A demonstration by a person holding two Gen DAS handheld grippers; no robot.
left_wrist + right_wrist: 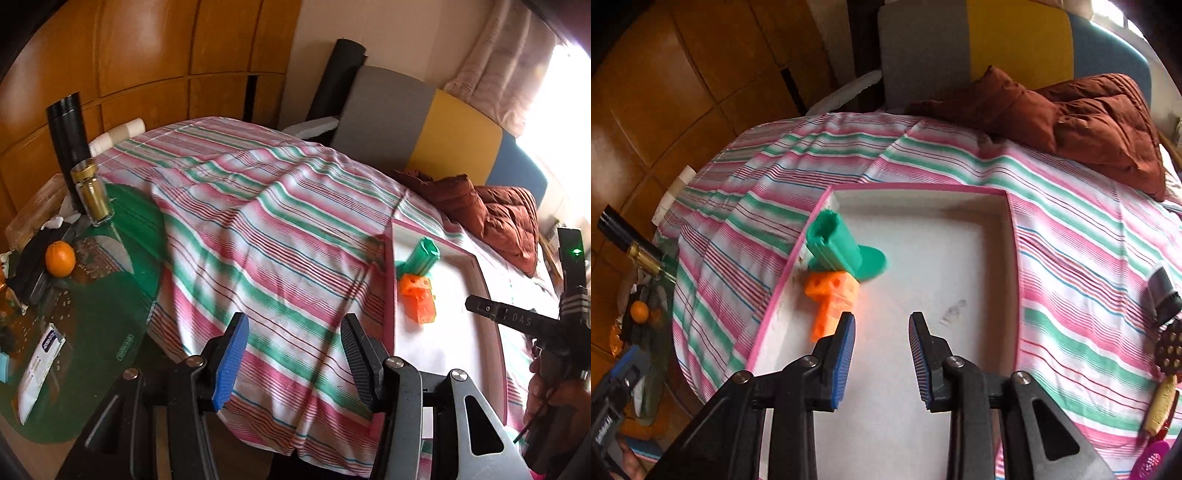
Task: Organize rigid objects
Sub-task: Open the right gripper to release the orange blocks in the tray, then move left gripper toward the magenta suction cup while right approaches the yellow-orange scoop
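Observation:
A shallow white tray with a pink rim (916, 189) lies on the striped cloth. Inside it, by its left wall, a green plastic piece (842, 247) lies next to an orange plastic piece (833, 299). Both show in the left wrist view too, green (423, 256) and orange (419, 297). My right gripper (882, 321) is open and empty, hovering over the tray just right of the orange piece. My left gripper (293, 328) is open and empty above the cloth, left of the tray (388, 295). The right gripper body (535, 325) shows at the far right of the left wrist view.
A brown jacket (1082, 122) lies at the table's far right. Several small objects, a dark cap (1163, 295), a brown piece (1171, 349), a yellow stick (1161, 406), lie right of the tray. A spice jar (90, 192), black flask (68, 136) and orange (60, 258) stand at left.

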